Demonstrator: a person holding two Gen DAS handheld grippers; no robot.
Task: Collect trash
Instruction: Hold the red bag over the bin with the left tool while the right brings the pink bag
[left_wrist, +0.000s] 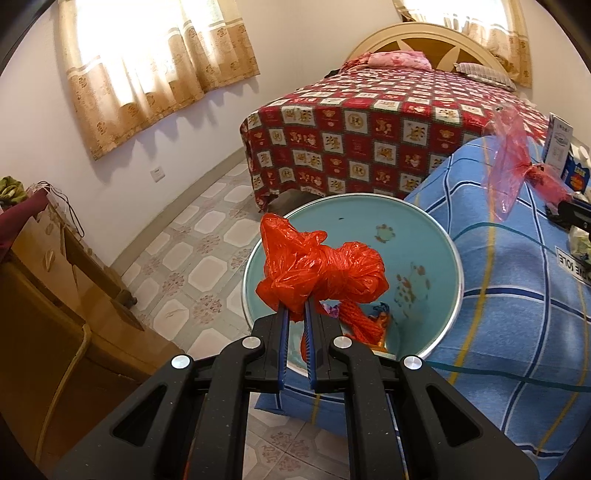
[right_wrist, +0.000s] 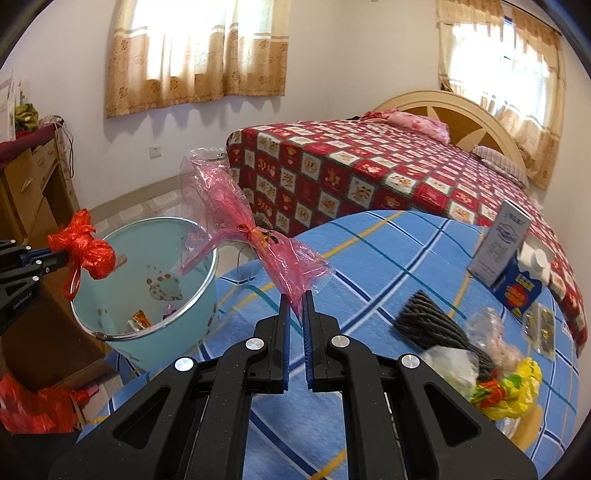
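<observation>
- Trash is split between both tools: the left tool (left_wrist: 295, 312) is clamped on a knotted orange-red plastic bag (left_wrist: 321, 271), held right over the open mouth of a pale blue bucket (left_wrist: 436, 236); red netting (left_wrist: 360, 325) and small wrappers lie in its bottom.
- Left of the bucket, patterned floor tiles (left_wrist: 207, 236) run open toward the wall, with a wooden cabinet (left_wrist: 55, 295) closing the far left edge.
- Bucket rim (right_wrist: 199, 314) sits just beside the rounded edge of the blue plaid surface (right_wrist: 388, 251).
- Right tool (right_wrist: 294, 301) pinches a crumpled pink cellophane wrapper (right_wrist: 258, 240), lifted above the surface's left edge, near the bucket but not over it.
- Only the right wrist view shows the clutter further right on the surface: a dark rope coil (right_wrist: 424, 321), a clear bag (right_wrist: 450, 365), a yellow wrapper (right_wrist: 513, 387), a blue carton (right_wrist: 521, 288) and a white box (right_wrist: 498, 243).
- Behind the surface stands a bed with a red checked cover (right_wrist: 369, 166).
- Red plastic (right_wrist: 33, 406) at the floor, lower left, shows in that view alone.
</observation>
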